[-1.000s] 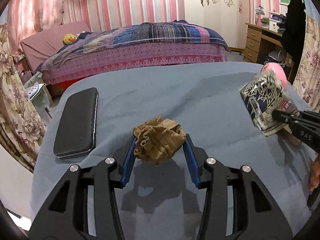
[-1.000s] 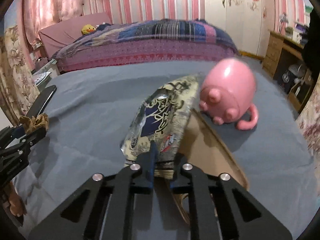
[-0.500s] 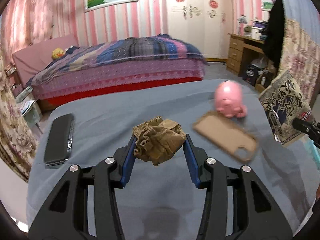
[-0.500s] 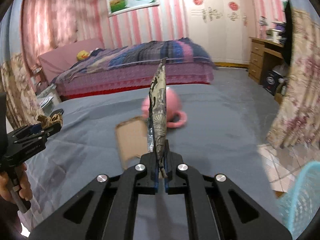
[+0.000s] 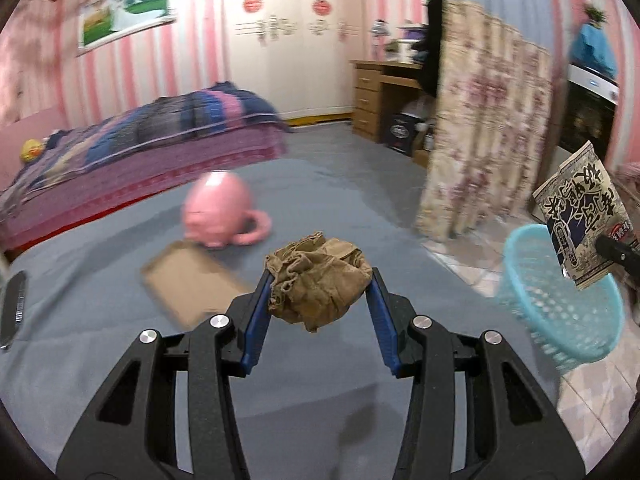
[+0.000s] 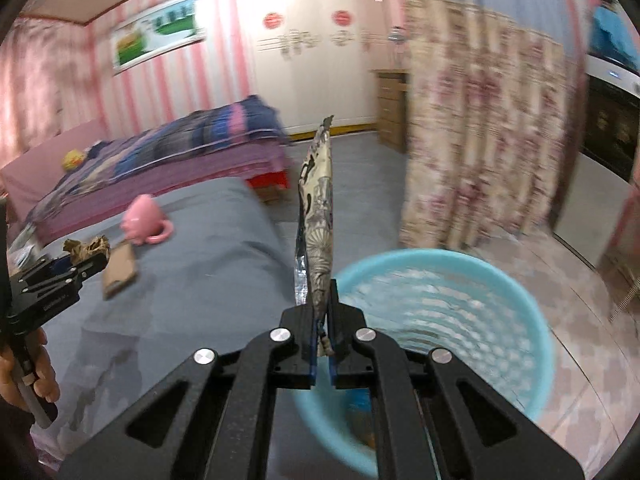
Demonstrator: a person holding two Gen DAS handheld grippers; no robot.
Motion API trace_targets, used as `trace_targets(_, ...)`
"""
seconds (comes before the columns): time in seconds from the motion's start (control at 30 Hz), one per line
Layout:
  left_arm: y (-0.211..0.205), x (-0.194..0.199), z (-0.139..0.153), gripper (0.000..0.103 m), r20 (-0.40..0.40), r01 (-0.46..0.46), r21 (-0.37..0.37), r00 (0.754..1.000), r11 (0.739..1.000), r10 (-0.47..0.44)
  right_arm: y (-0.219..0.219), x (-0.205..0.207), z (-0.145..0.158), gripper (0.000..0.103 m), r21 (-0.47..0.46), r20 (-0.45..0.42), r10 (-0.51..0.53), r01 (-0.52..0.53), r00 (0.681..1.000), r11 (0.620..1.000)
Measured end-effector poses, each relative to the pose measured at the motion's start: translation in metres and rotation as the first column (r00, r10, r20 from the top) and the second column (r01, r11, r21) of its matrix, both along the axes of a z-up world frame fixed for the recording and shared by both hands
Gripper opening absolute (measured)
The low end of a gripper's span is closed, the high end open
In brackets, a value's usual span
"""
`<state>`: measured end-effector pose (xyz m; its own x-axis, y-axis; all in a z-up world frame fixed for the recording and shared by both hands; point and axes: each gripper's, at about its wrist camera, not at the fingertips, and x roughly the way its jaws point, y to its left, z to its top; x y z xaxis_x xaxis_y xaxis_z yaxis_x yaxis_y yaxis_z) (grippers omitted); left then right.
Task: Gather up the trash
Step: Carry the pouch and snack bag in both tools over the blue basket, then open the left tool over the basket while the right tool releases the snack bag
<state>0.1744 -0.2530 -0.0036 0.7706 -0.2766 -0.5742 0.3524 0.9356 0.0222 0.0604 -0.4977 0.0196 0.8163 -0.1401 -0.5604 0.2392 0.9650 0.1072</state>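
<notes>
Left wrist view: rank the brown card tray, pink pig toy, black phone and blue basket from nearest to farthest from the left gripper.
From the left gripper, shut on the crumpled brown paper:
1. Brown card tray, just ahead-left on the grey cover.
2. Pink pig toy, beyond the tray.
3. Blue basket, right, on the floor; too close to call against the pig.
4. Black phone, far left edge.

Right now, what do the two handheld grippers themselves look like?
Both match: black angular linkage arms with triangular cut-outs and round silver pivot bolts, ending in blue-padded jaws. The left gripper shows its blue pads clearly; the right gripper shows only thin blue edges. Seen from the right wrist view, the left gripper carries small pale lettering, too blurred to read, above a light handle.
</notes>
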Motion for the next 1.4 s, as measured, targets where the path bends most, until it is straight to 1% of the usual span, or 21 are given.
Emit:
trace_targets(0.03,-0.012,-0.002,-0.003,0.045,-0.006,0.018,-0.002,1.000,1.000,-0.018,-0.005,-0.002,-0.001,0.004,-0.002,-0.002,-0.017,0.017,1.000,1.000)
trace_targets(0.1,-0.039,-0.006,-0.008,0.045,-0.020,0.057,-0.006,0.998,0.998,-0.057,-0.030,-0.015,-0.006,0.004,-0.004,-0.008,-0.068,0.068,0.998,0.998)
trace_targets(0.2,-0.077,-0.009,-0.013,0.045,-0.037,0.115,-0.022,0.993,0.993,-0.115,-0.049,-0.026,-0.013,0.004,-0.027,-0.017,-0.121,0.120,0.993,0.992)
trace_targets(0.27,-0.098,-0.013,-0.016,0.045,-0.051,0.150,-0.035,0.987,0.988,-0.152,-0.062,-0.034,-0.020,0.004,-0.023,-0.022,-0.152,0.152,0.988,0.988)
trace_targets(0.4,-0.139,-0.022,-0.022,0.045,-0.063,0.223,-0.049,0.972,0.974,-0.226,-0.080,-0.043,-0.030,0.004,-0.013,-0.027,-0.183,0.182,0.983,0.983)
trace_targets(0.57,-0.175,-0.027,-0.024,0.045,-0.058,0.282,-0.034,0.957,0.959,-0.284,-0.098,-0.056,-0.040,0.004,0.001,-0.033,-0.212,0.212,0.977,0.977)
trace_targets(0.63,-0.191,-0.028,-0.024,0.047,-0.055,0.312,-0.024,0.948,0.950,-0.313,-0.103,-0.057,-0.042,0.004,0.007,-0.034,-0.221,0.221,0.975,0.975)
trace_targets(0.67,-0.196,-0.027,-0.024,0.049,-0.057,0.319,-0.017,0.946,0.948,-0.319,-0.105,-0.058,-0.043,0.004,0.008,-0.035,-0.225,0.226,0.974,0.974)
trace_targets(0.7,-0.201,-0.026,-0.023,0.061,-0.057,0.322,-0.007,0.945,0.947,-0.322,-0.106,-0.059,-0.044,0.004,0.009,-0.035,-0.227,0.227,0.973,0.974)
trace_targets(0.73,-0.206,-0.024,-0.023,0.080,-0.060,0.321,0.000,0.946,0.947,-0.320,-0.107,-0.060,-0.045,0.004,0.011,-0.035,-0.230,0.231,0.972,0.973)
trace_targets(0.77,-0.208,-0.022,-0.022,0.086,-0.059,0.315,0.005,0.948,0.949,-0.314,-0.108,-0.060,-0.045,0.004,0.011,-0.034,-0.233,0.234,0.972,0.972)
trace_targets(0.8,-0.208,-0.021,-0.021,0.088,-0.050,0.305,0.006,0.951,0.952,-0.305,-0.108,-0.061,-0.046,0.004,0.011,-0.034,-0.235,0.236,0.971,0.972)
trace_targets(0.9,-0.200,-0.013,-0.018,0.089,-0.049,0.300,0.008,0.953,0.954,-0.299,-0.104,-0.060,-0.049,0.004,0.007,-0.039,-0.235,0.235,0.971,0.972)
trace_targets(1.03,-0.171,-0.004,-0.013,0.097,-0.029,0.238,-0.006,0.971,0.971,-0.238,-0.100,-0.051,-0.052,0.004,0.005,-0.043,-0.235,0.235,0.971,0.972)
trace_targets(1.1,-0.153,0.000,-0.009,0.097,-0.021,0.202,-0.013,0.979,0.979,-0.203,-0.098,-0.045,-0.053,0.004,0.006,-0.044,-0.237,0.237,0.971,0.971)
trace_targets(1.23,-0.123,0.003,-0.002,0.097,-0.011,0.165,-0.022,0.986,0.986,-0.165,-0.091,-0.030,-0.057,0.007,-0.004,-0.056,-0.264,0.265,0.963,0.964)
trace_targets(1.27,-0.116,0.003,-0.001,0.097,-0.010,0.159,-0.020,0.987,0.987,-0.159,-0.090,-0.025,-0.059,0.016,-0.005,-0.065,-0.267,0.268,0.961,0.964)
trace_targets(1.3,-0.104,0.001,0.001,0.097,-0.004,0.143,-0.018,0.990,0.989,-0.144,-0.090,-0.023,-0.060,0.044,-0.005,-0.071,-0.270,0.270,0.960,0.963)
trace_targets(1.37,-0.089,-0.001,0.005,0.097,0.002,0.125,-0.016,0.992,0.992,-0.125,-0.086,-0.018,-0.062,0.077,-0.023,-0.075,-0.295,0.294,0.952,0.955)
trace_targets(1.4,-0.076,-0.003,0.008,0.097,0.007,0.113,-0.012,0.994,0.994,-0.113,-0.082,-0.016,-0.062,0.077,-0.042,-0.078,-0.303,0.301,0.950,0.953)
